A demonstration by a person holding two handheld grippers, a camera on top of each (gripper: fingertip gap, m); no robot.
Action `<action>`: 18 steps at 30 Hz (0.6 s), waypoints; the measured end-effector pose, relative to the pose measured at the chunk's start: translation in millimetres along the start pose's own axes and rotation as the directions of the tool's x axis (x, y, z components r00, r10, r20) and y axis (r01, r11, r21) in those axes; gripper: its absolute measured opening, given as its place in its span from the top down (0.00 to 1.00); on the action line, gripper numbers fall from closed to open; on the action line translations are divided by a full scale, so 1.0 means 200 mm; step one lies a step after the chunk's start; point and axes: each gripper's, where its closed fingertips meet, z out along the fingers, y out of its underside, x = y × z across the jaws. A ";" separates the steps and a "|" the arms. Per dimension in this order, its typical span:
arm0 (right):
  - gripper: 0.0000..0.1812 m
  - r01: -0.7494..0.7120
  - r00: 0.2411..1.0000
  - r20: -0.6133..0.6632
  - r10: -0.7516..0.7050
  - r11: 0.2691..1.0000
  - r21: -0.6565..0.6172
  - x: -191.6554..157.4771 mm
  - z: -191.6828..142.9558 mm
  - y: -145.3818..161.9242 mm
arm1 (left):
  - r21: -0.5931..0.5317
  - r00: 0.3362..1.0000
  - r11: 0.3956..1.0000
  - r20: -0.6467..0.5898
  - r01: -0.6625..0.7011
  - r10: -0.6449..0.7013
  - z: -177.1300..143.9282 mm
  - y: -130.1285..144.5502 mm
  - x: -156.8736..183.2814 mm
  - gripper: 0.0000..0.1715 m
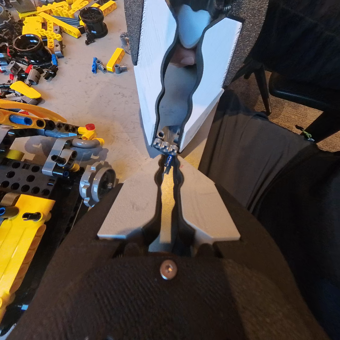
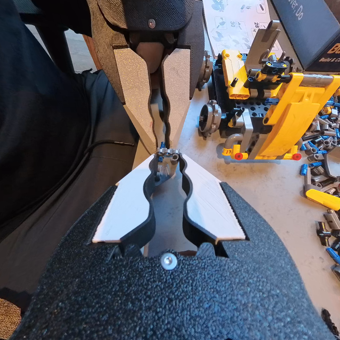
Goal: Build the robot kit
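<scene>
My left gripper (image 1: 169, 158) is shut on a small blue pin (image 1: 168, 161), which it holds by its tips at the table's edge. My right gripper (image 1: 165, 142) comes in from the top of the left wrist view, tip to tip with the left one, and is shut on a small grey beam with several holes (image 1: 165, 146). The pin's end meets the beam. In the right wrist view my right gripper (image 2: 166, 159) holds the grey beam (image 2: 168, 153). The left gripper (image 2: 162, 144) reaches down from above with the blue pin (image 2: 162, 145) against it.
A partly built yellow and black model vehicle (image 1: 27, 174) (image 2: 266, 110) with grey sprocket wheels (image 2: 208, 117) stands on the beige table (image 1: 103, 95). Loose yellow, grey, blue and black parts (image 1: 46, 36) (image 2: 322, 128) lie around. An instruction sheet (image 2: 235, 24), a dark box (image 2: 309, 27) and a person's dark lap (image 1: 257, 165) are near. The grippers are tip to tip, or close to it.
</scene>
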 end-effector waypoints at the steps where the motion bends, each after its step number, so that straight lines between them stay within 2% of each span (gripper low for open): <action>1: 0.87 -0.001 1.000 -0.001 0.001 1.000 0.000 0.00 0.00 0.00 | 0.000 1.000 1.000 0.000 0.000 0.000 0.00 0.00 0.00 0.95; 18: 0.87 -0.016 1.000 -0.018 0.016 1.000 0.002 0.02 0.00 0.00 | 0.002 1.000 1.000 0.014 0.000 0.000 0.00 0.00 -0.01 0.97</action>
